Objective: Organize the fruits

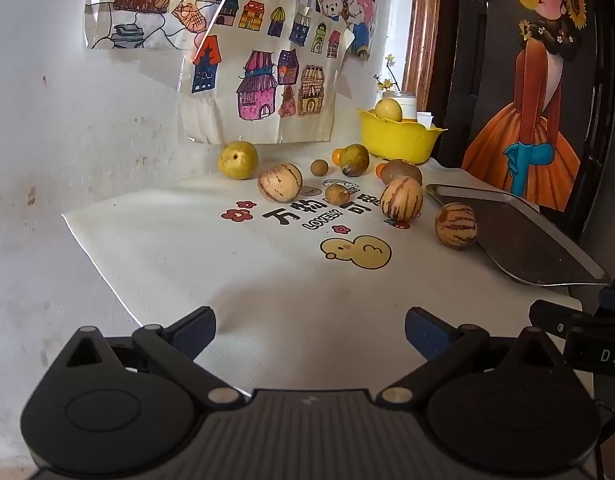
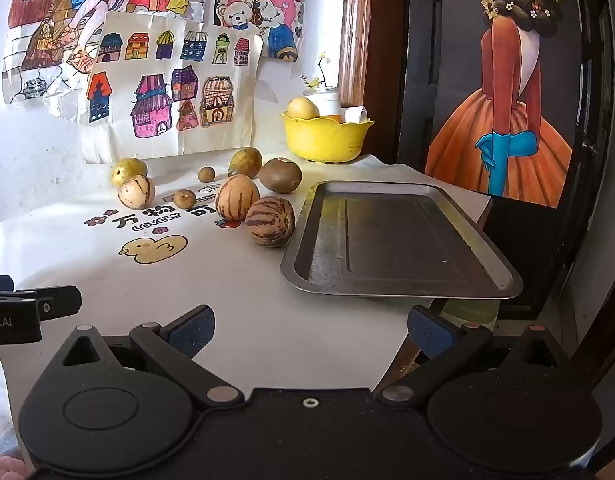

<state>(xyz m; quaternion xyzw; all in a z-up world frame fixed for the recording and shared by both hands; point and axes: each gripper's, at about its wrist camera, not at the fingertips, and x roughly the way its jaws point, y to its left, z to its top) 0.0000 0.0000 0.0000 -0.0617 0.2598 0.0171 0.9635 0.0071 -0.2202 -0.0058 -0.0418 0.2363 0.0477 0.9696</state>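
With both grippers (image 1: pixel 309 330) (image 2: pixel 307 330) wide open, empty: striped melon (image 2: pixel 270 221) probably firm, smooth; grip across its middle

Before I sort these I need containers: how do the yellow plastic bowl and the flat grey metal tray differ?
The yellow plastic bowl is deep, round and scallop-rimmed; the flat grey metal tray is shallow and rectangular. The bowl already holds a pale yellow fruit; the tray holds nothing. The bowl sits by the wall, the tray nearer. Both rest on the white cloth.

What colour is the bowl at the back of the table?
Yellow. The bowl has a scalloped rim and shows best in the right wrist view.
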